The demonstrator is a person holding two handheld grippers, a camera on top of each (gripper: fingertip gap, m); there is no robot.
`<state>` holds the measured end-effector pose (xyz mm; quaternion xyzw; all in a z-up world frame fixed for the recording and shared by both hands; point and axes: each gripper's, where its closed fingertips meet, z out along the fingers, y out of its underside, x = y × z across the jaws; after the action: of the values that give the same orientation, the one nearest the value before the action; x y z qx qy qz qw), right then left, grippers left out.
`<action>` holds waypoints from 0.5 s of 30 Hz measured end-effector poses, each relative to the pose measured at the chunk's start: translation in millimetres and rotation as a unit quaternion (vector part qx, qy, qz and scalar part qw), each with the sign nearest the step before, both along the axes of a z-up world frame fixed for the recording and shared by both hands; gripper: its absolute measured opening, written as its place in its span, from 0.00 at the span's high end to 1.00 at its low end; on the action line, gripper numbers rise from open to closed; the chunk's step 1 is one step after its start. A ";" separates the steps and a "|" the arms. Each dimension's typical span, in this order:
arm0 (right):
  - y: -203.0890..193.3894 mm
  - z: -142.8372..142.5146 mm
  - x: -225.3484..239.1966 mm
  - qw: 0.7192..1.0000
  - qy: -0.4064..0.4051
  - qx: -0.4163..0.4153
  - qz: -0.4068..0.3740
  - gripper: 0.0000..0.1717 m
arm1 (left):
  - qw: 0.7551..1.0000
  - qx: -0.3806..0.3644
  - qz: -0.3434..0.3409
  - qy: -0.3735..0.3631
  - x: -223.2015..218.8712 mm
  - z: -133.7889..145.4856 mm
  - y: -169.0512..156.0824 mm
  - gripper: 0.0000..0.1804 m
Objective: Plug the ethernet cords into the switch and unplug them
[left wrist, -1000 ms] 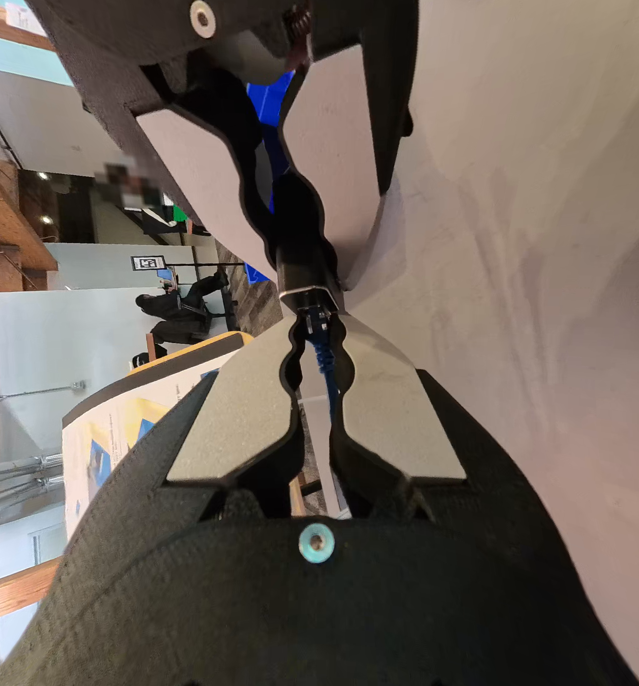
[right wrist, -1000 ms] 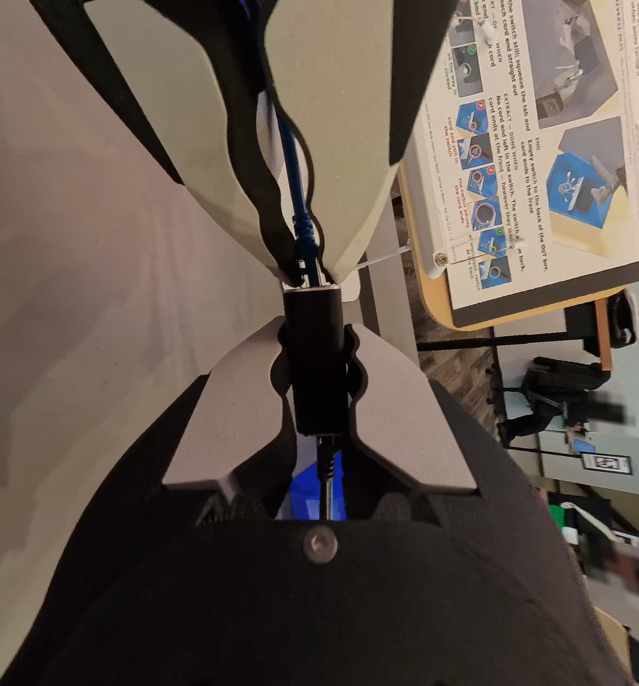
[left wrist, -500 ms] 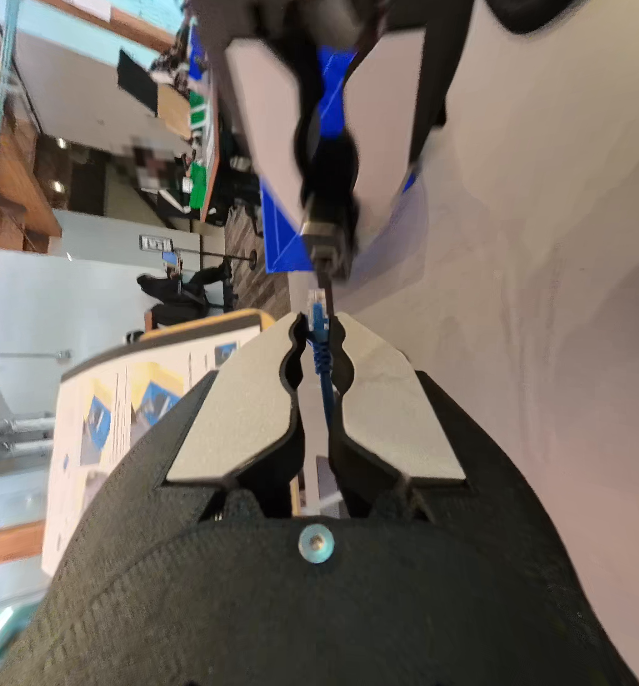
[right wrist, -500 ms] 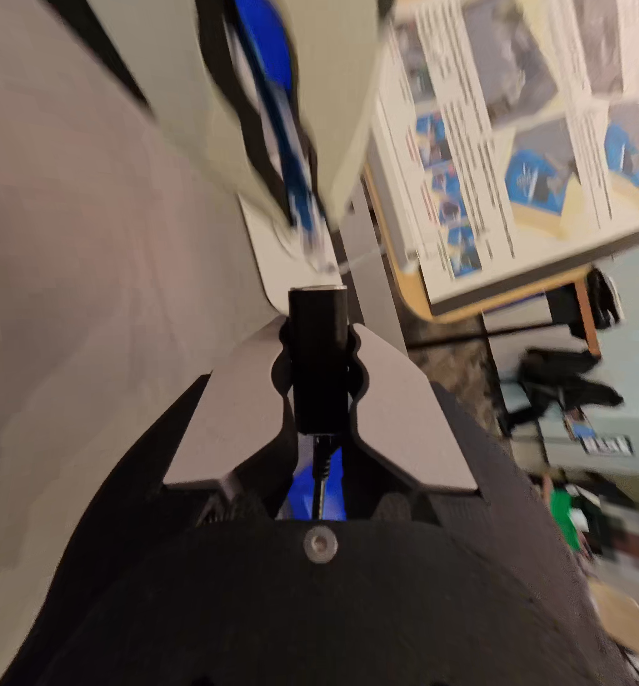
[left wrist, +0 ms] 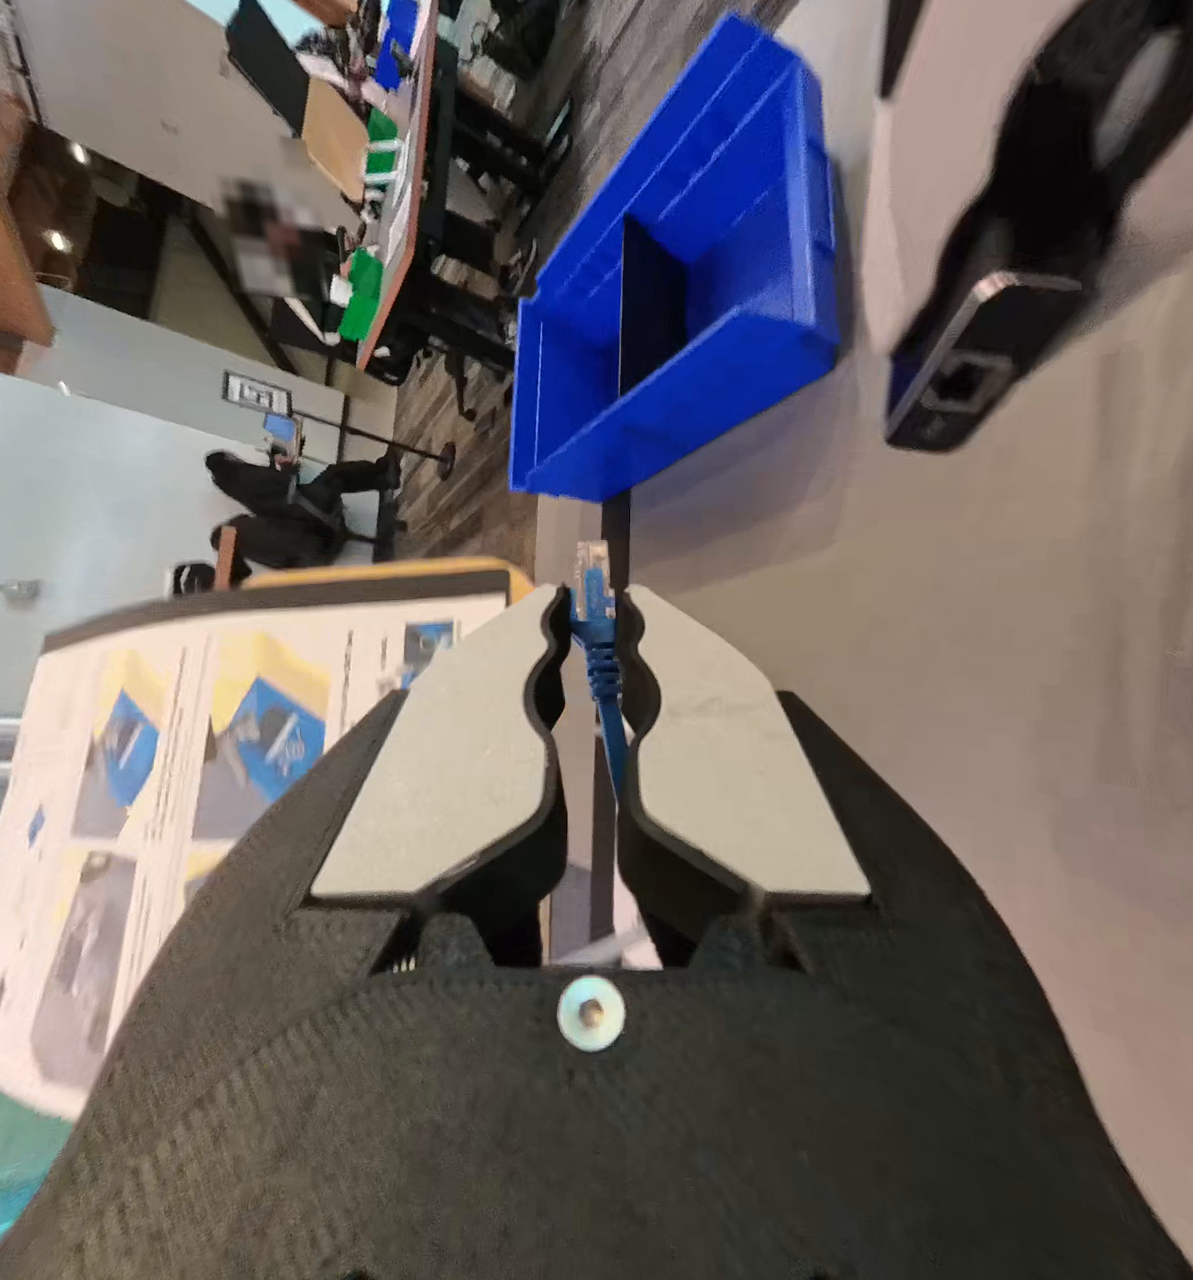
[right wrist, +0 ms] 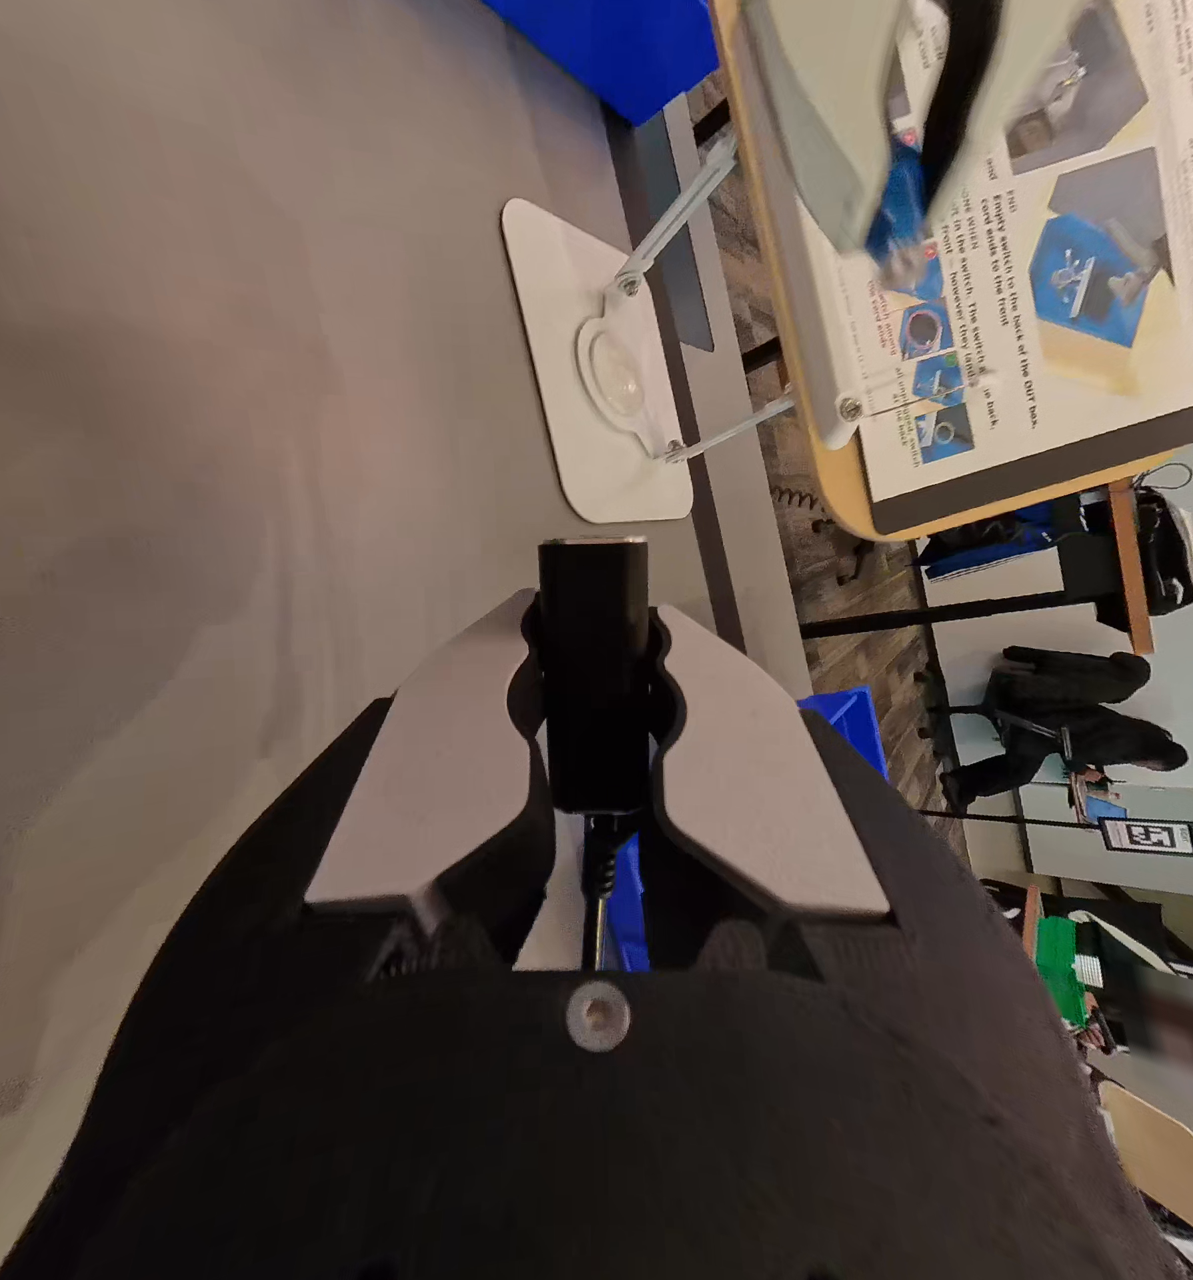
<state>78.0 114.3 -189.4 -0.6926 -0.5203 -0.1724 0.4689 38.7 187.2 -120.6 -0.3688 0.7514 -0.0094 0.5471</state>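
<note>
Above a plain grey worktop [left wrist: 995, 692], two hand-held grippers are raised in the air, well apart from each other. The largest loose thing is a blue plastic bin [left wrist: 676, 291] at the far edge of the worktop; a white pad with a clear bracket [right wrist: 593, 360] also lies at that edge, and a printed instruction sheet [right wrist: 1064, 242] stands just beyond it.

The right gripper [right wrist: 593, 616] pinches a small black box, the switch [right wrist: 593, 679], both pads pressed against its sides. The switch's long axis runs along the fingers, its metal-rimmed port end jutting forward and a thin dark lead trailing from its rear.

The left gripper [left wrist: 593, 602] pinches the blue ethernet cord [left wrist: 600, 658] at its ribbed boot, so the clear plug tip [left wrist: 592, 564] sticks out just past the fingertips, in line with them.

From the left gripper, the switch's open port [left wrist: 960, 384] lies ahead and off to the right, angled partly toward it. Plug and port are not in line; re-inserting would likely call for bringing the two axes back nose to nose.
</note>
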 end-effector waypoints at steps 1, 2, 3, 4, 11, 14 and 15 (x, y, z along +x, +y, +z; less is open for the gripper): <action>-4.0 -3.8 1.6 1.000 -0.001 -0.002 -0.004 0.85 | 1.000 0.004 -0.009 -0.002 12.3 1.5 -1.1 0.93; -7.5 -7.6 3.6 1.000 0.001 -0.004 -0.008 0.85 | 1.000 0.002 -0.016 -0.002 24.9 1.9 -2.1 0.93; -10.5 -11.3 5.6 1.000 0.004 -0.006 -0.012 0.85 | 1.000 0.000 -0.025 -0.004 37.1 2.9 -4.0 0.93; -12.8 -14.8 7.4 1.000 0.006 -0.008 -0.016 0.85 | 0.999 0.000 -0.032 -0.006 46.6 3.5 -5.0 0.93; -14.1 -16.7 20.5 0.999 0.027 -0.007 -0.025 0.85 | 0.999 -0.022 -0.036 0.002 49.4 -20.5 -13.2 0.93; -10.5 -10.6 26.1 0.999 0.029 -0.001 -0.024 0.84 | 0.999 -0.033 -0.012 0.026 28.1 -50.7 -5.9 0.93; -9.7 -9.1 27.5 0.999 0.030 0.000 -0.024 0.85 | 0.999 -0.034 -0.007 0.038 21.3 -62.8 -5.4 0.93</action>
<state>105.6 104.5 -198.5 -0.7094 -0.4893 -0.1628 0.4804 60.1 181.8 -183.4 -0.3824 0.7733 -0.0248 0.5051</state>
